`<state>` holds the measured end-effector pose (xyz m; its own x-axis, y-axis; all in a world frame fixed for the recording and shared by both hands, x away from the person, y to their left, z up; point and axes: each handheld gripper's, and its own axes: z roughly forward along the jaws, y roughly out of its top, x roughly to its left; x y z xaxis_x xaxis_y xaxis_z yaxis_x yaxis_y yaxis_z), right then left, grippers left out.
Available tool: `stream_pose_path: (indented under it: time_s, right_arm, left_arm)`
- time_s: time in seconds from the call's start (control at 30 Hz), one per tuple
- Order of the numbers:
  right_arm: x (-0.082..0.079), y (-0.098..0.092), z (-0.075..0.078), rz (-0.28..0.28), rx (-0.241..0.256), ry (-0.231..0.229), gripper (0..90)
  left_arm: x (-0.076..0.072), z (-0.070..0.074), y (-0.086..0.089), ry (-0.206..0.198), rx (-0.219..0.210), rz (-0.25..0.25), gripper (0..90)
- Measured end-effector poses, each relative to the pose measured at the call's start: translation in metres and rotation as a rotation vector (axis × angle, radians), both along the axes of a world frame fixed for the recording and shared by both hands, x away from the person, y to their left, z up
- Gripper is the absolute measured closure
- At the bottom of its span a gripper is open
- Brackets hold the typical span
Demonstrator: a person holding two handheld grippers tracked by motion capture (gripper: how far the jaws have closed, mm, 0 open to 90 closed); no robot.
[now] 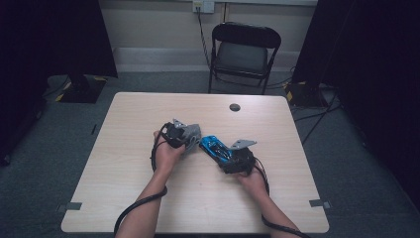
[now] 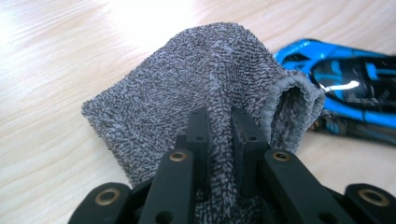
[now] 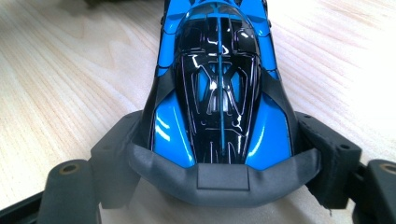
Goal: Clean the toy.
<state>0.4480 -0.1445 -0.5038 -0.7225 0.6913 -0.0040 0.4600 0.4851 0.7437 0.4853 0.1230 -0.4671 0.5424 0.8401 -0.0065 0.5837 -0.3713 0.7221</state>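
A blue and black toy car (image 1: 214, 147) (image 3: 217, 88) sits on the wooden table (image 1: 138, 114), its rear end clamped between the jaws of my right gripper (image 1: 225, 154) (image 3: 219, 140), which is shut on it. A grey terry cloth (image 1: 192, 134) (image 2: 187, 79) is pinched between the jaws of my left gripper (image 1: 184, 136) (image 2: 219, 126). The cloth's hemmed edge touches the nose of the car (image 2: 345, 88) in the left gripper view. Both grippers meet near the middle of the table.
A black folding chair (image 1: 243, 52) stands beyond the table's far edge. A round cable hole (image 1: 235, 107) sits near the far edge. Cables trail from both grippers toward the front edge. Dark curtains flank both sides.
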Motion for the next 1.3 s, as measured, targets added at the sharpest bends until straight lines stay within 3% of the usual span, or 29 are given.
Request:
stream_pose_path:
  time_s: [0.3, 0.57, 0.8, 1.03, 1.3]
  right_arm:
    - [-0.002, -0.002, 0.000, -0.016, 0.006, 0.015, 19.9]
    - [-0.005, -0.014, 0.023, -0.009, 0.091, 0.001, 19.6]
    - [-0.006, -0.010, 0.050, 0.029, 0.066, -0.044, 25.7]
    - [0.014, 0.008, 0.045, 0.010, 0.039, 0.009, 30.9]
    - [0.030, 0.023, 0.043, 0.004, 0.017, 0.025, 33.7]
  left_arm:
    - [-0.013, 0.009, 0.002, -0.006, 0.017, -0.040, 79.5]
    - [-0.018, 0.016, 0.003, -0.015, 0.021, -0.039, 79.5]
    - [-0.026, 0.014, 0.005, -0.023, 0.024, -0.044, 79.5]
    - [-0.033, 0.006, 0.003, -0.018, 0.032, -0.071, 79.5]
    - [-0.040, 0.002, 0.010, -0.015, 0.017, -0.074, 79.4]
